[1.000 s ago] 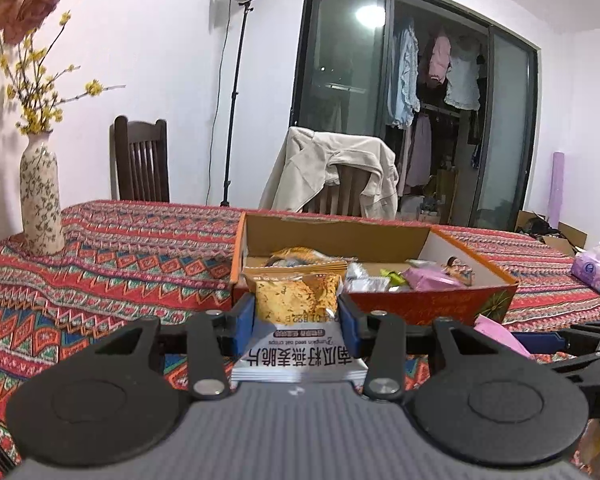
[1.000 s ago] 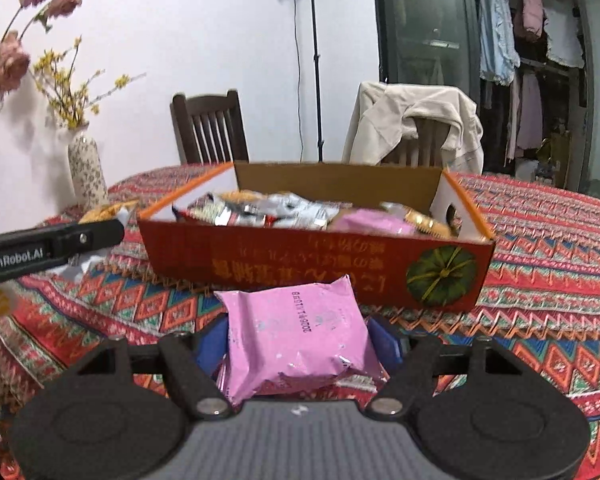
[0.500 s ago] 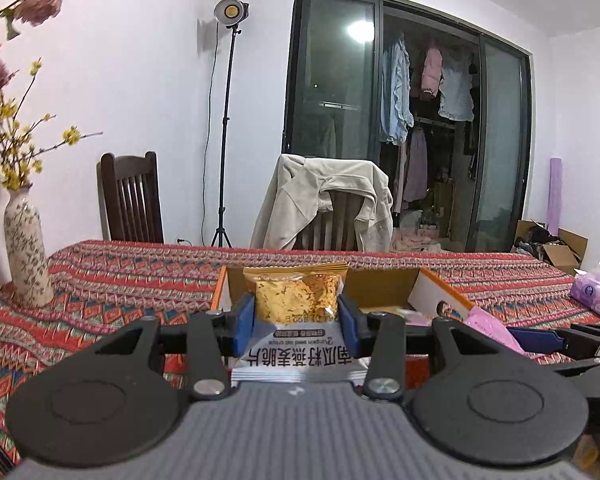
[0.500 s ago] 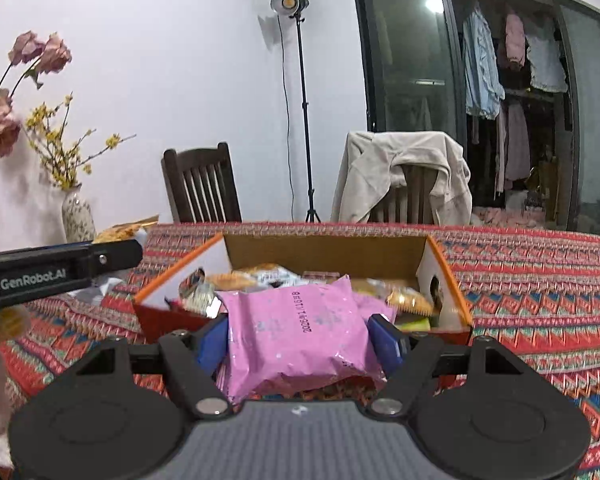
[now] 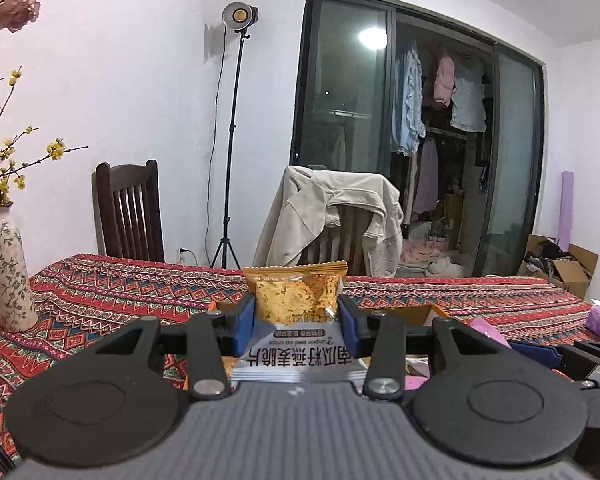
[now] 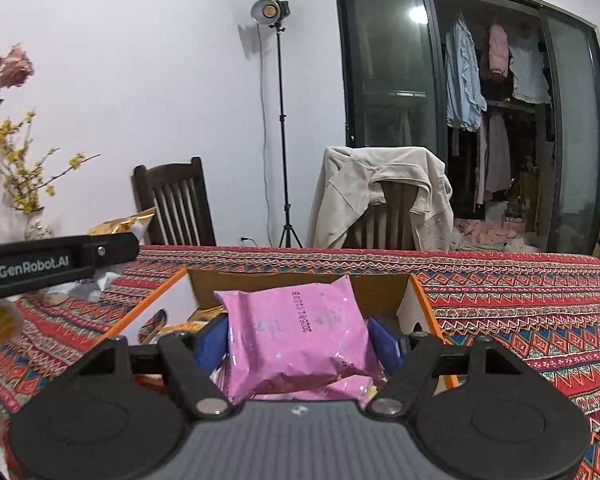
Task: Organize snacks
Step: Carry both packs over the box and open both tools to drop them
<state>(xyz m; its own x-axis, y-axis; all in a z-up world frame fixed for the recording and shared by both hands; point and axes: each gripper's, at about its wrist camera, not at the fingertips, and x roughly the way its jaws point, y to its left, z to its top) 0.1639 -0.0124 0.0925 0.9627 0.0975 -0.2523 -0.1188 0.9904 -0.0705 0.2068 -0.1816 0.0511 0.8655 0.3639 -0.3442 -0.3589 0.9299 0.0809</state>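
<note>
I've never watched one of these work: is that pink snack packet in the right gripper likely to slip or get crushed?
The pink packet looks puffy and soft, so it probably gives under pressure. Its glossy wrapper may be slippery, though the right gripper pinches both sides. It seems light, standing up unsupported.

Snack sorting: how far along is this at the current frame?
Done: several packets already lie in the orange box. In hand: the left gripper clamps an oat crisp packet, the right gripper a pink packet, both held above the box. Left: releasing both; other loose snacks can't be judged here.
</note>
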